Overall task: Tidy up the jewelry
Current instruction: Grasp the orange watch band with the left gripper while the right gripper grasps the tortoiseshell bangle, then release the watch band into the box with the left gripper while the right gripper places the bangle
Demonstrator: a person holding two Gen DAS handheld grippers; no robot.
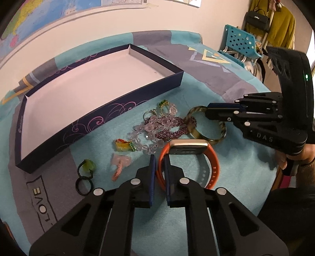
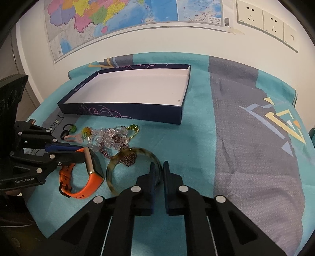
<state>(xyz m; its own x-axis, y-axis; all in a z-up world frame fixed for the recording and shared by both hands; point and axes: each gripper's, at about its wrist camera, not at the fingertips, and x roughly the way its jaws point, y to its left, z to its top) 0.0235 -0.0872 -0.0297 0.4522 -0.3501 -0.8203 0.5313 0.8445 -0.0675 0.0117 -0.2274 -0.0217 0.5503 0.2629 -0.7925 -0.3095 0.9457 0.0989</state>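
Note:
An orange smartwatch [image 1: 213, 157] with a gold case stands on its strap on the teal cloth. My left gripper [image 1: 159, 159] is shut on the strap's left side; in the right wrist view the left gripper [image 2: 82, 152] pinches the watch [image 2: 92, 183] next to the case. A tortoiseshell bangle [image 2: 112, 167] lies right of the watch. My right gripper [image 2: 159, 166] is shut on the bangle's near rim, also seen from the left wrist view as the right gripper [image 1: 206, 111] on the bangle [image 1: 222, 131]. A dark blue box [image 2: 137, 113] with a bare white inside sits behind.
Clear and purple bead bracelets [image 1: 157, 128] are piled between the box [image 1: 98, 116] and the watch, with several small rings and charms [image 1: 124, 146] left of them. A teal plastic stool [image 1: 240, 41] and hanging clothes [image 1: 275, 19] stand past the table's right edge. Wall sockets [image 2: 261, 17] are behind.

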